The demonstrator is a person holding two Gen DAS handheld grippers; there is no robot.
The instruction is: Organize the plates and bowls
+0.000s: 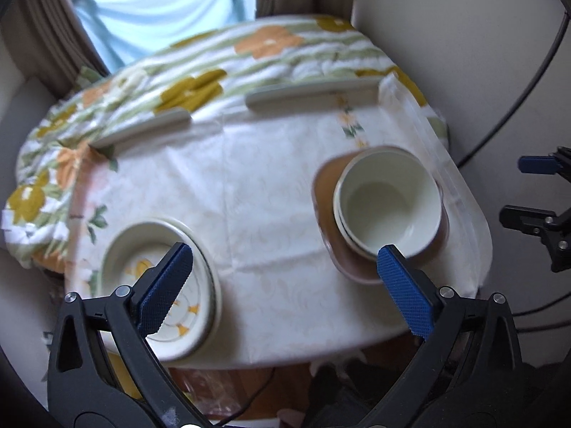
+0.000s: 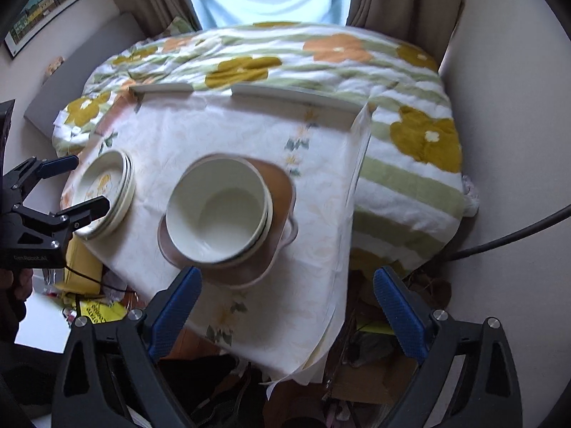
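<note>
Hovering steeply downward, left gripper (image 1: 282,285) and right gripper (image 2: 285,306) gape empty above stacked bowls (image 2: 217,210)

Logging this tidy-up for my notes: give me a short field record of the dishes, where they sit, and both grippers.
bowls: white bowls nested, standing on a brown plate
plates: stack of floral plates, apart from the bowls
surface: table with white cloth
left gripper: open, holding nothing
right gripper: open, holding nothing
</note>
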